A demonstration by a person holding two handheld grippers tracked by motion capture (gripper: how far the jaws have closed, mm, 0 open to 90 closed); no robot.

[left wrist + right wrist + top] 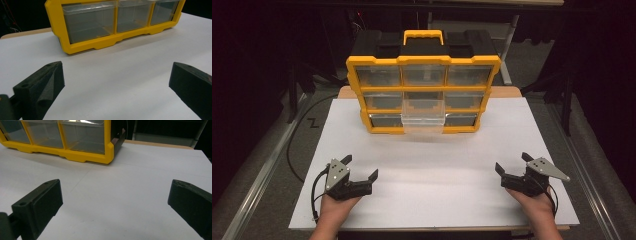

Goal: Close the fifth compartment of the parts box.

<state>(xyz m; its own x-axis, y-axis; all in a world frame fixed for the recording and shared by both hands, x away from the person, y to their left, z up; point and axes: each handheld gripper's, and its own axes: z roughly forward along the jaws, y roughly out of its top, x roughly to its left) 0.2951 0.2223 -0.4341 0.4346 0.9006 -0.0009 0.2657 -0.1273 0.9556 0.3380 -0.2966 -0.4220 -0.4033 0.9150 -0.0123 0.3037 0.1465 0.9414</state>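
Note:
A yellow and black drawer cabinet [424, 90] with clear drawers stands upright at the back middle of the white table [432, 205]. One clear centre drawer [423, 120] in its lower part sticks out toward me. My left gripper [361, 166] rests near the front left of the table, open, with nothing between its jaws. My right gripper [512, 161] rests at the front right, also open and empty. In the left gripper view, the left gripper [117, 82] faces the cabinet's bottom row [112, 25]. In the right gripper view, the right gripper [115, 200] points past the cabinet's right corner [107, 147].
A wide stretch of bare white table lies between both grippers and the cabinet. A black cable [299, 135] loops on the floor to the left of the table. Dark stands and frames surround the table at the back and sides.

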